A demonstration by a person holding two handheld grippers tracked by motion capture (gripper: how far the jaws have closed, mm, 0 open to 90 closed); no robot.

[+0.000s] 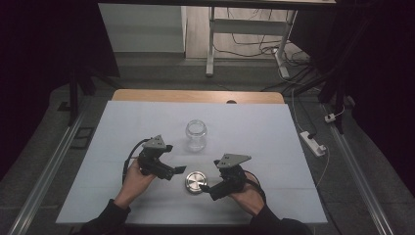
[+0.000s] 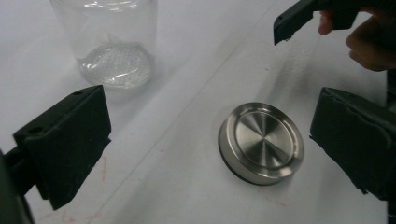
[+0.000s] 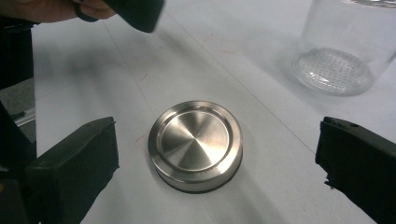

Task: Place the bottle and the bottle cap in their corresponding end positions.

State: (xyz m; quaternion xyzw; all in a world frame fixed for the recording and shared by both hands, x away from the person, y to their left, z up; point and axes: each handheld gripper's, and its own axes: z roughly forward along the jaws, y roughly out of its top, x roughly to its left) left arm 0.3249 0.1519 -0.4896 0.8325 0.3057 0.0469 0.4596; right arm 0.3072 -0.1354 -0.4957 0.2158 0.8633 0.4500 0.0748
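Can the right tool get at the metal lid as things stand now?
Probably yes. The right tool is open, and the lid lies flat between its jaws with bare table around it. The jar stands apart, and the left tool is beside the lid, not over it.

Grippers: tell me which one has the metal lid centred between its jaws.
The right gripper: the metal lid lies midway between its open jaws. In the left gripper view the lid sits off toward one jaw.

The left gripper (image 2: pixel 210 144) is holding its 2 black jaws wide apart, low over the white tabletop (image 2: pixel 187 56). The steel lid (image 2: pixel 261 142) is lying flat between them, nearer the right-hand jaw. The glass jar (image 2: pixel 112 42) is standing upright beyond. The right gripper (image 2: pixel 299 18) is hovering above the lid.
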